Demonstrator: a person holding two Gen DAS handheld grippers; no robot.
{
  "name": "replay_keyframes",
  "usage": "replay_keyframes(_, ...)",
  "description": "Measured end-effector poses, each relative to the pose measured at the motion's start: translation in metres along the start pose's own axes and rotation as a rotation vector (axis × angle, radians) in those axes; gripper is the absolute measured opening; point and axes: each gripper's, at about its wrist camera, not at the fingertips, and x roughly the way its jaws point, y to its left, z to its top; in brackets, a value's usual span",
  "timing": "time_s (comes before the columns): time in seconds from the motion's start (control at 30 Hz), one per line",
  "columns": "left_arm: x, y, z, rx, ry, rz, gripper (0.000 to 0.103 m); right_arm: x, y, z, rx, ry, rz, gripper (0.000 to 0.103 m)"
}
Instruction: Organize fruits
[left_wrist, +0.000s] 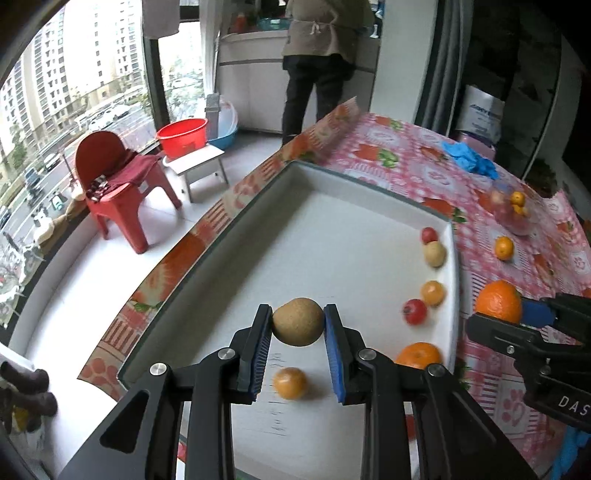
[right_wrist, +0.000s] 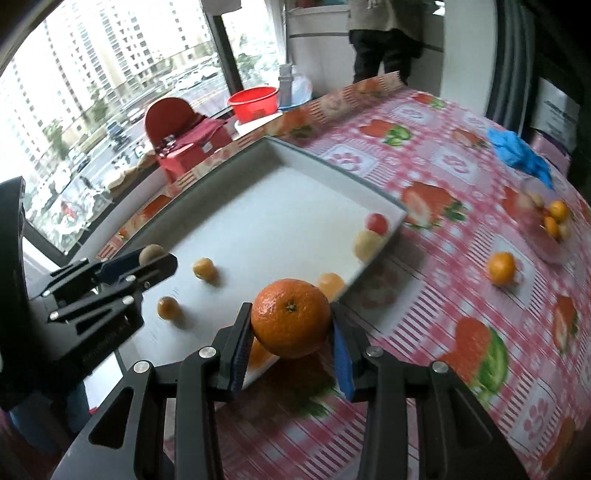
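Observation:
My left gripper (left_wrist: 298, 315) is shut on a brown kiwi (left_wrist: 297, 322) and holds it above the white tray (left_wrist: 373, 186). Under it in the tray lies a small orange fruit (left_wrist: 290, 383). Several small red, yellow and orange fruits (left_wrist: 433, 292) sit along the tray's right wall. My right gripper (right_wrist: 291, 314) is shut on a large orange (right_wrist: 291, 317) above the tray's near right rim (right_wrist: 384, 243). In the left wrist view that orange (left_wrist: 498, 301) hangs just outside the tray's right wall. The right wrist view shows the left gripper (right_wrist: 155, 258) at the left with the kiwi (right_wrist: 151, 253).
A loose mandarin (right_wrist: 501, 268) lies on the pink patterned tablecloth (right_wrist: 443, 332). A clear bowl (right_wrist: 550, 236) with small fruits stands at the far right, with blue gloves (right_wrist: 517, 151) behind it. The table edge runs left of the tray. A person (left_wrist: 321, 55) stands at a counter behind, near a red chair (left_wrist: 114, 184).

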Motion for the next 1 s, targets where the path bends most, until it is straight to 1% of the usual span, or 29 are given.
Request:
replay_keyframes(0.2, 0.015, 0.010, -0.001, -0.014, 0.032, 0.015, 0.030, 0.021, 0.007, 0.004, -0.017, 0.049, -0.011, 0.043)
replay_keyframes(0.37, 0.021, 0.012, -0.004, -0.017, 0.053, 0.001, 0.030, 0.024, 0.006, 0.004, -0.021, 0.062, -0.016, 0.044)
replay_keyframes(0.43, 0.023, 0.011, -0.005, -0.013, 0.062, -0.003, 0.030, 0.022, 0.007, 0.005, -0.025, 0.056, -0.020, 0.050)
replay_keyframes(0.5, 0.025, 0.010, -0.006, -0.004, 0.070, -0.002, 0.030, 0.019, 0.007, 0.006, -0.024, 0.044, -0.024, 0.060)
replay_keyframes(0.57, 0.026, 0.008, -0.007, 0.006, 0.075, -0.002, 0.030, 0.017, 0.007, 0.007, -0.025, 0.034, -0.032, 0.067)
replay_keyframes(0.7, 0.027, 0.004, -0.009, 0.019, 0.081, -0.007, 0.030, 0.011, 0.006, 0.007, -0.026, 0.020, -0.038, 0.076)
replay_keyframes(0.73, 0.027, 0.004, -0.010, 0.021, 0.079, -0.005, 0.038, 0.009, 0.005, 0.007, -0.023, 0.016, -0.037, 0.077)
replay_keyframes(0.77, 0.026, 0.003, -0.010, 0.020, 0.074, -0.001, 0.070, 0.008, 0.003, 0.008, -0.017, 0.012, -0.033, 0.079)
replay_keyframes(0.8, 0.023, 0.003, -0.009, 0.013, 0.053, 0.008, 0.083, 0.006, 0.001, 0.008, -0.013, 0.009, -0.035, 0.079)
replay_keyframes(0.83, 0.019, 0.003, -0.010, 0.011, 0.023, 0.024, 0.091, 0.005, 0.000, 0.008, -0.011, 0.007, -0.039, 0.079)
replay_keyframes(0.87, 0.015, 0.003, -0.009, 0.015, -0.001, 0.032, 0.091, 0.004, -0.002, 0.007, -0.008, 0.008, -0.043, 0.080)
replay_keyframes(0.9, 0.013, 0.001, -0.009, 0.025, -0.009, 0.026, 0.091, 0.004, -0.003, 0.007, -0.003, 0.010, -0.043, 0.080)
replay_keyframes(1.0, 0.013, -0.002, -0.006, 0.034, 0.006, 0.016, 0.091, 0.001, -0.007, 0.006, 0.008, 0.009, -0.037, 0.081)
